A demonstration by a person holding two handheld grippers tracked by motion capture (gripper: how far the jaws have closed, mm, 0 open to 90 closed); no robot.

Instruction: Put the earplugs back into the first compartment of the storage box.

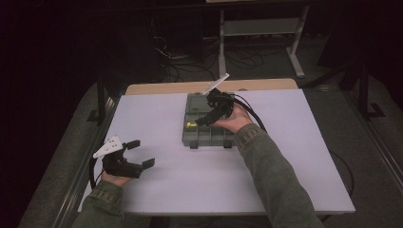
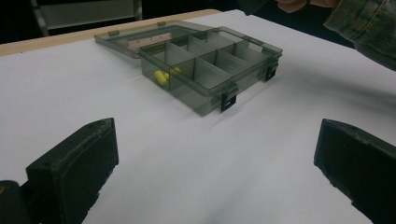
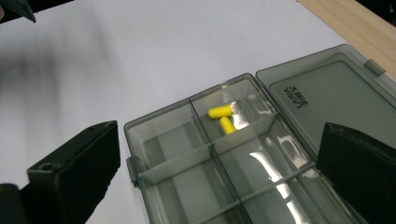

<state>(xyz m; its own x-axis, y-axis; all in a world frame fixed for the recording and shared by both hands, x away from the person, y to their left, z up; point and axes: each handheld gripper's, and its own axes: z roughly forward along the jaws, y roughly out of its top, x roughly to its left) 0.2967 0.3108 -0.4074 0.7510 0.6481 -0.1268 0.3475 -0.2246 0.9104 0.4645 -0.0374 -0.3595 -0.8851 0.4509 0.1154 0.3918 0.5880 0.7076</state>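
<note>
Dim room, bright white table (image 1: 157,180), glare on organizer box (image 3: 261,163).

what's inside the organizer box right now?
Two yellow earplugs in one compartment beside the open lid of the organizer box. Other visible compartments look empty; the right claw covers some.

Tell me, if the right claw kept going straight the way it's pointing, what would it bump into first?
Probably the open compartment box: the right claw hangs open right over its dividers, near the yellow earplugs.
</note>
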